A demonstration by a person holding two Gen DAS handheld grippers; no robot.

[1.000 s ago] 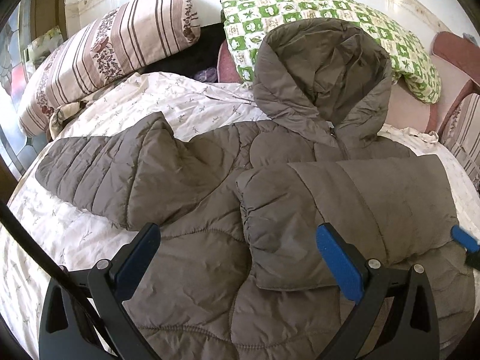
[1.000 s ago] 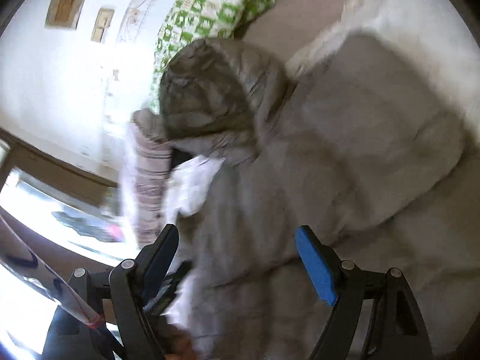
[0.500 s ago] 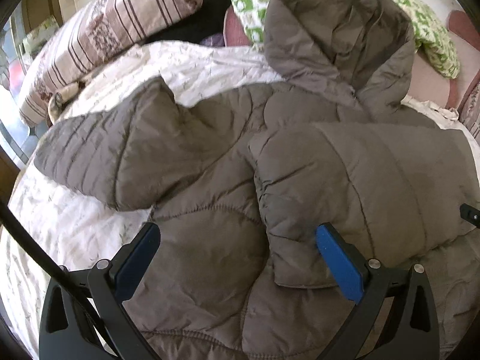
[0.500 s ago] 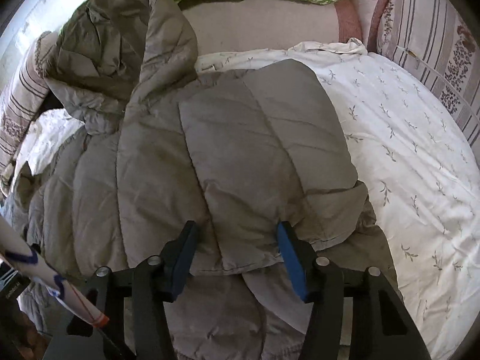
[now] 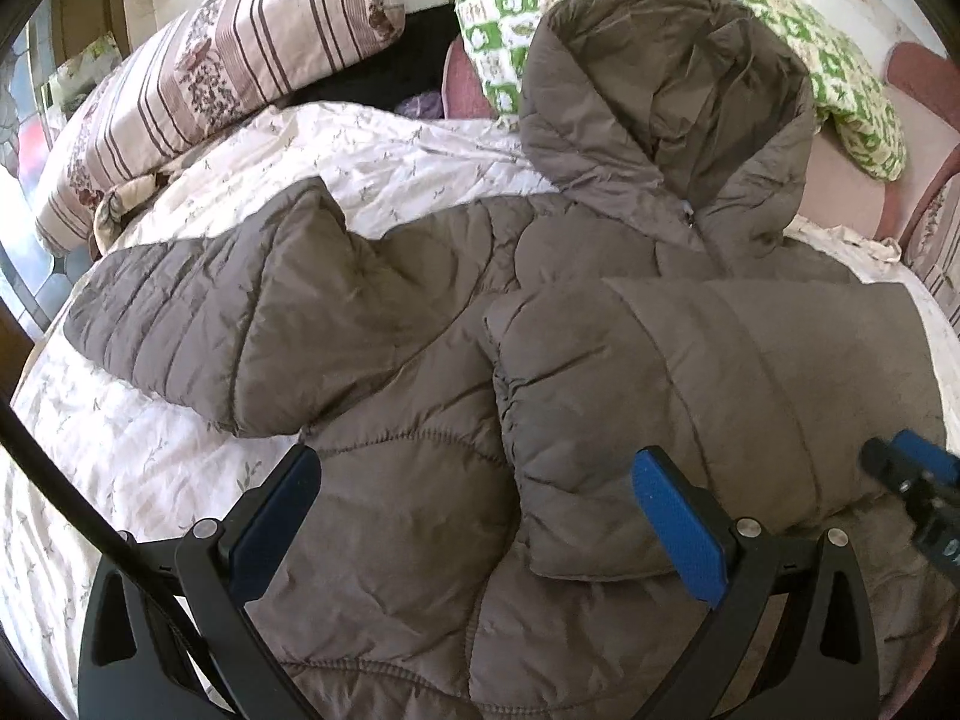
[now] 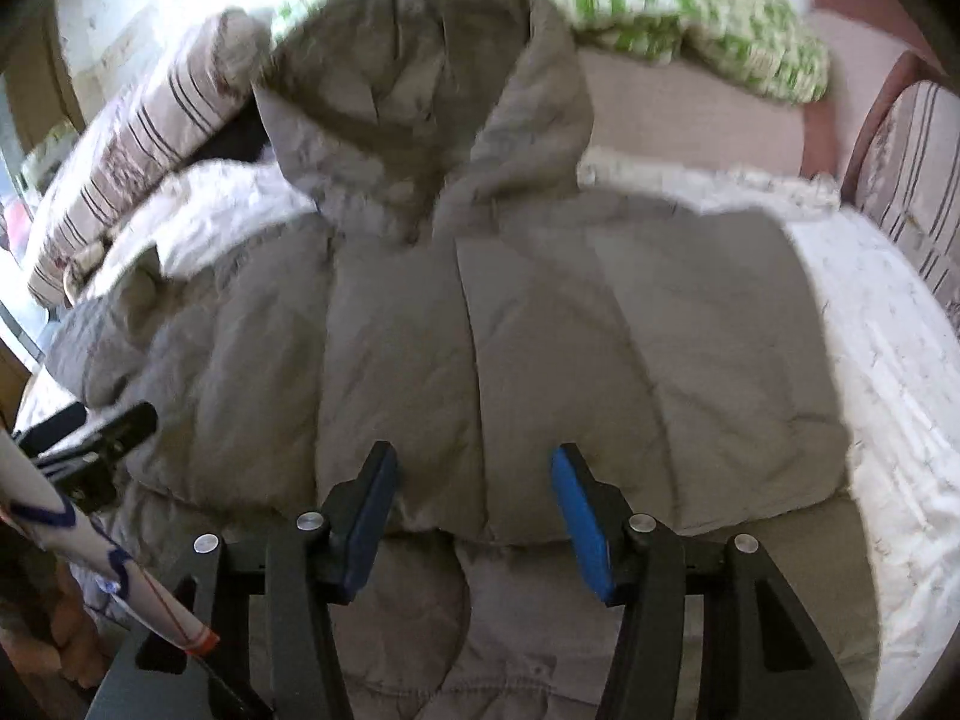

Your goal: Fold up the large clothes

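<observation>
Okay, left wrist view first. Brown puffer jacket [image 5: 420, 450] lies flat on the floral bedsheet [image 5: 150, 468], hood [image 5: 666, 102] at the far end against the green checked pillow [image 5: 852, 84], hem toward the near edge. Long axis runs near to far. Right sleeve [image 5: 690, 396] is already folded across the chest; left sleeve [image 5: 228, 324] is spread out to the left over the sheet, cuff pointing far left. Left gripper [image 5: 474, 510] hangs over the lower body of the jacket, jaws wide apart, nothing between the pads, no contact visible. The unfolded sleeve lies left and far of these fingers, and this is the nearer hand for it. Tip of the right gripper [image 5: 912, 480] pokes in at the right edge beside the folded sleeve. Striped pillow [image 5: 210, 78] sits far left.

Right wrist view, blurry. Same jacket, hood far, the folded sleeve's cuff edge just past the fingertips. Right gripper [image 6: 474, 510] has been closing its jaws and now stands partly open; the jacket fabric lies below and beyond the pads, whether it touches them I cannot tell, nothing pinched. Left gripper shows at the left edge.

Judgement: one sleeve folded, other pending; next move likely left hand reaching left for the spread sleeve and bringing it rightward across the chest.
</observation>
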